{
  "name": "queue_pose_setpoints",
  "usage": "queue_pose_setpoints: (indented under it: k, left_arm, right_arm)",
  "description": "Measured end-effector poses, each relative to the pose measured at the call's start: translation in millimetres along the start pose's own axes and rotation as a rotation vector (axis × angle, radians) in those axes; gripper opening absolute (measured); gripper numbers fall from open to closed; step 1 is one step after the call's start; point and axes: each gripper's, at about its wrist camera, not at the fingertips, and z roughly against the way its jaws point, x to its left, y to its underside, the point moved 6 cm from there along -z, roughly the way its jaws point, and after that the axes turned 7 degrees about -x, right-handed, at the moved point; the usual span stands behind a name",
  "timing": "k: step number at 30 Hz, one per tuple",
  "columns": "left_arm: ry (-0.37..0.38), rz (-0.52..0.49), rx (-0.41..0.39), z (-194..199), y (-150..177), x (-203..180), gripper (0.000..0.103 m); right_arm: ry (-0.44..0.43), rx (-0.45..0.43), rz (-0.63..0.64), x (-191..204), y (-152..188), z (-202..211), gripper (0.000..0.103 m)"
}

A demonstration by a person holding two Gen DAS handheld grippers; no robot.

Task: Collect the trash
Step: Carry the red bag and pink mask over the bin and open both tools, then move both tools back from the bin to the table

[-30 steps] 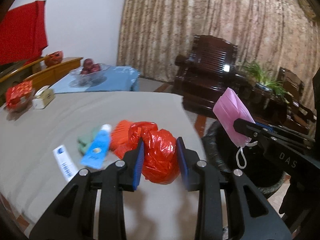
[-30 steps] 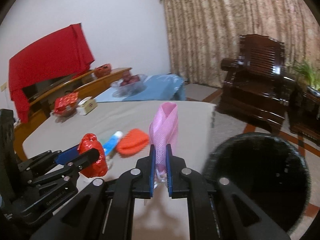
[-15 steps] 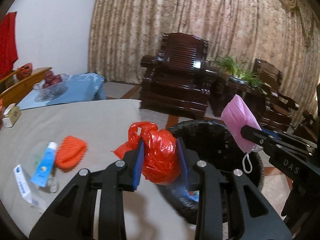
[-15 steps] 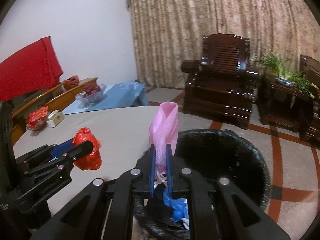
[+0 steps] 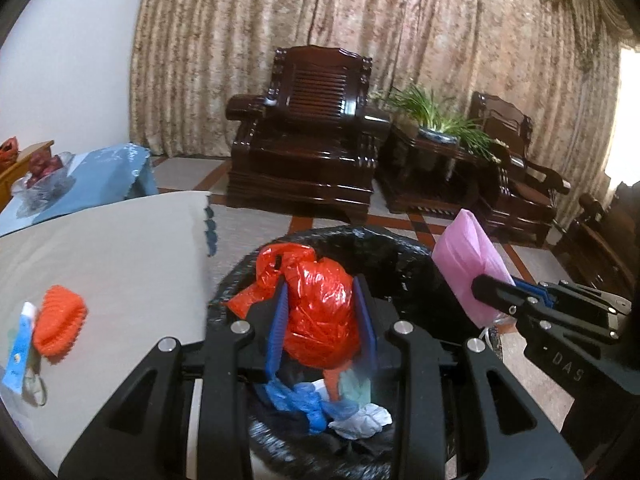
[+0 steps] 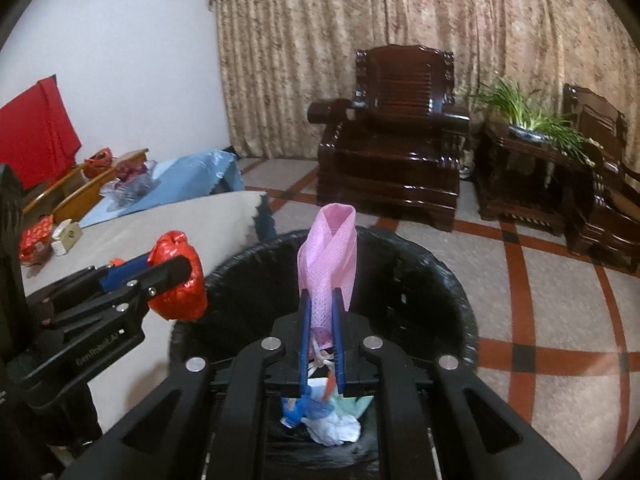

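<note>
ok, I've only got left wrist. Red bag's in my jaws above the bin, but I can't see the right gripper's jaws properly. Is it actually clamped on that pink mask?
Observer: Yes. In the right wrist view the right gripper is shut on the pink mask, which stands up out of the pads.
Operator: Is it over the bin?
Observer: Yes, the black-lined bin opens right beneath it, with crumpled white and blue trash at the bottom.
Operator: Anything on the table I'm missing?
Observer: A small box and a red packet at the far left.
</note>
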Motion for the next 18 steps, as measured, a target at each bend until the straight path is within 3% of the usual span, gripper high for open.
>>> queue_pose_setpoints:
  k: [4,7,8,11,13,14,18]
  left_arm:
    - [0.033,-0.005,0.021,-18.4,5.3,-9.1,0.034]
    - [0.037,-0.002,0.023,-24.5,4.7,-10.5,0.054]
    - [0.041,0.003,0.022,-24.3,4.2,-9.4,0.057]
    - [0.042,0.015,0.005,-21.5,0.5,-7.3,0.071]
    - [0.043,0.027,-0.010,-18.9,-2.3,-3.9,0.082]
    - [0.037,0.032,-0.013,-17.1,-3.3,-1.3,0.082]
    - [0.007,0.037,-0.021,-8.5,-9.1,11.3,0.085]
  right_arm:
    - [0.020,0.019,-0.004,-13.7,7.8,-7.9,0.010]
    - [0.038,0.039,0.000,-23.0,11.5,-15.8,0.020]
    - [0.048,0.043,0.000,-26.3,13.3,-17.6,0.028]
    - [0.081,0.041,-0.010,-33.7,15.8,-17.9,0.066]
    - [0.096,0.021,-0.016,-36.8,15.5,-13.1,0.080]
    - [0.101,0.015,-0.016,-37.4,15.8,-11.0,0.089]
    - [0.112,0.005,-0.022,-38.4,14.7,-3.6,0.097]
